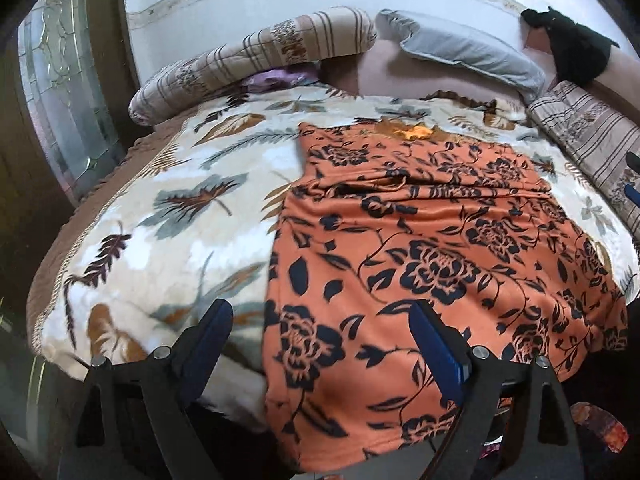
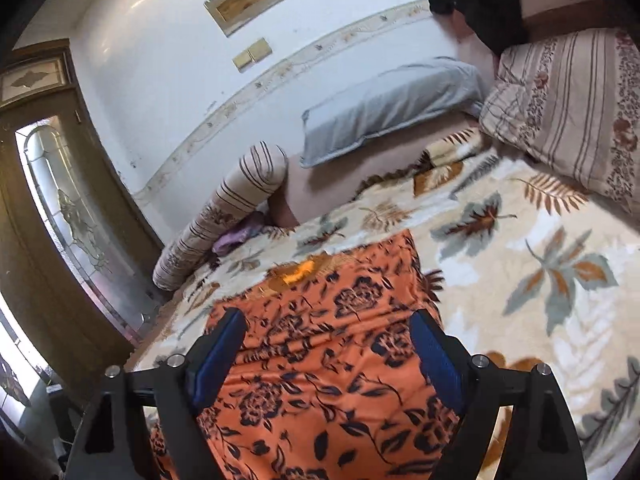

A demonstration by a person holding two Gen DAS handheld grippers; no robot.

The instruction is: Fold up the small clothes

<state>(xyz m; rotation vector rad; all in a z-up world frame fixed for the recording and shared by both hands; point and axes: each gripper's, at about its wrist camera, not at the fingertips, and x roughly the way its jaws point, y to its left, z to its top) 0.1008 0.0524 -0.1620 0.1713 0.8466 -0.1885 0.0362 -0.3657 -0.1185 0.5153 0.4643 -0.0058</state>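
An orange garment with dark blue flowers [image 1: 420, 248] lies spread flat on the bed, its near end hanging over the bed's front edge. A fold line crosses it near its far end. It also shows in the right wrist view [image 2: 320, 360]. My left gripper [image 1: 320, 316] is open and empty, hovering above the garment's near left edge; its left finger is over the blanket, its right finger over the cloth. My right gripper [image 2: 328, 328] is open and empty, above the garment's middle.
The bed carries a cream leaf-print blanket [image 1: 168, 216]. A striped bolster [image 1: 256, 60], a grey pillow [image 1: 464, 52] and a striped pillow [image 1: 592, 136] lie at the far side. Black cloth [image 1: 576, 52] hangs at the far right. A glass-panel door [image 2: 76, 216] stands left.
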